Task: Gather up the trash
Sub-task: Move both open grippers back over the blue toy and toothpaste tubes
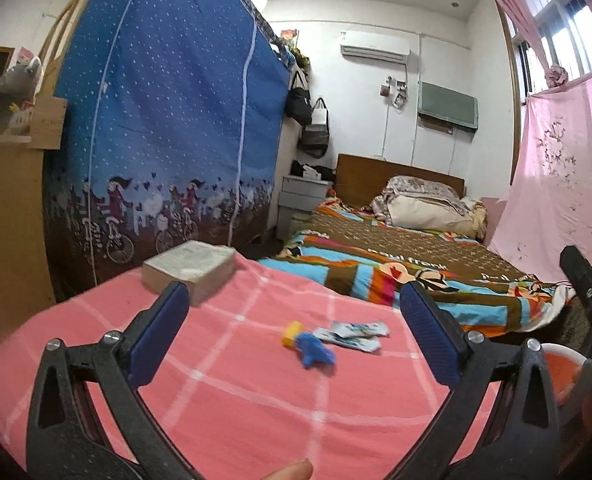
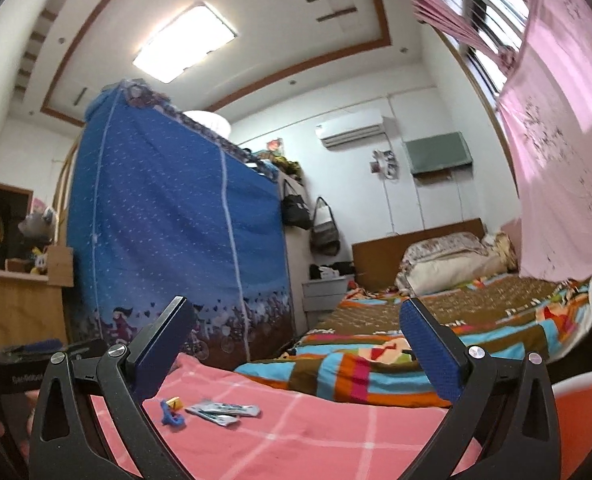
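Seemingly nothing is collected yet: both the left gripper (image 1: 294, 320) and right gripper (image 2: 296, 340) gape empty, while foil wrappers (image 1: 353, 334), yellow scrap (image 1: 292, 332) and blue scrap (image 1: 313, 354) lie mid-bedsheet (image 1: 236, 400), orange bin (image 1: 563, 364) off its right edge.

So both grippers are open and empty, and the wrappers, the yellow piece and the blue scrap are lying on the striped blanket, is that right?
Not quite. The wrappers, yellow piece and blue scrap lie on the pink checked sheet, not the striped blanket, as the left wrist view shows. Both the left gripper and the right gripper are open and empty.
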Motion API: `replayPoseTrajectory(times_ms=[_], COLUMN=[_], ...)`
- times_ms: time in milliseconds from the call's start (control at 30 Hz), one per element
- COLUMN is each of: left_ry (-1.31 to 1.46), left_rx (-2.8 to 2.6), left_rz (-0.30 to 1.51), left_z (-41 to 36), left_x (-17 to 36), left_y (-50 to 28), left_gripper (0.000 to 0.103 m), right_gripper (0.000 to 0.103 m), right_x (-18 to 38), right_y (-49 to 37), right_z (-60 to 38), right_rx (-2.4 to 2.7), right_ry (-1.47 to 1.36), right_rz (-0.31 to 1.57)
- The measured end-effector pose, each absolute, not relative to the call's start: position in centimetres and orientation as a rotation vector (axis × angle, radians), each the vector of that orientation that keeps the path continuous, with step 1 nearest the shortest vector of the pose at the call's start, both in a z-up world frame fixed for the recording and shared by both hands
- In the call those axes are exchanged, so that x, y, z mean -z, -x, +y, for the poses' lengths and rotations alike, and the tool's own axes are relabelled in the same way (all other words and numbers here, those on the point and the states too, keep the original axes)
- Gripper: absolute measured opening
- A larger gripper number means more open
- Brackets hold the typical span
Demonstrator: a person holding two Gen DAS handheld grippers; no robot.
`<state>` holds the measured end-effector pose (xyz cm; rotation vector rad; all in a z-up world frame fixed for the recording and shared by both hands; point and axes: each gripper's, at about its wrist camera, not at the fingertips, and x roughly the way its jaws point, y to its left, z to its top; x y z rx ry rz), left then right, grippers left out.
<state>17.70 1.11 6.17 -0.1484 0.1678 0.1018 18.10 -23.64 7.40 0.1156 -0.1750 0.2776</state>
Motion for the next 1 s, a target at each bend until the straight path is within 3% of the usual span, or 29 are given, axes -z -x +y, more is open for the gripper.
replayPoseTrajectory(times_ms=[367,733,767,833,867,1000], left_ry=[0.059,0.103,0.119,0.142,0.150,0.165], left_rx=[-0.083,-0.012,-0.001,0.032,0.044,0.110], left_rz=[0.120,0.371,0.411,0.470,0.494,0.601], left_z=[2.2,2.5,2.7,2.8,2.7,2.3], left_x=[-5.6,-3.8,-3.5,-3.0,-2.8,-1.7], left_y=[-19.3,-23.9,-24.5,-25.4,-25.8,-27.2], left_gripper=[0.103,0.103,0.103,0.103,0.100,0.075], right_gripper=[0.103,0.103,0.102,0.089,0.086,0.073], right_x=[-7.4,-5.9,-5.5,-5.1,-4.9,-4.4], right_y=[-21.2,-28.4,-29.1,-29.6,-29.9,-31.0], right_z=[-21.2,-19.5,-19.4,-19.2,-19.1,-18.2], right_rx=[-0.298,-0.360,-0.369,-0.380,-0.387,-0.420], right_ry=[-0.036,-0.026,-0.026,-0.028,-0.028,-0.010], right_rz=[-0.100,0.276,0.315,0.356,0.375,0.448])
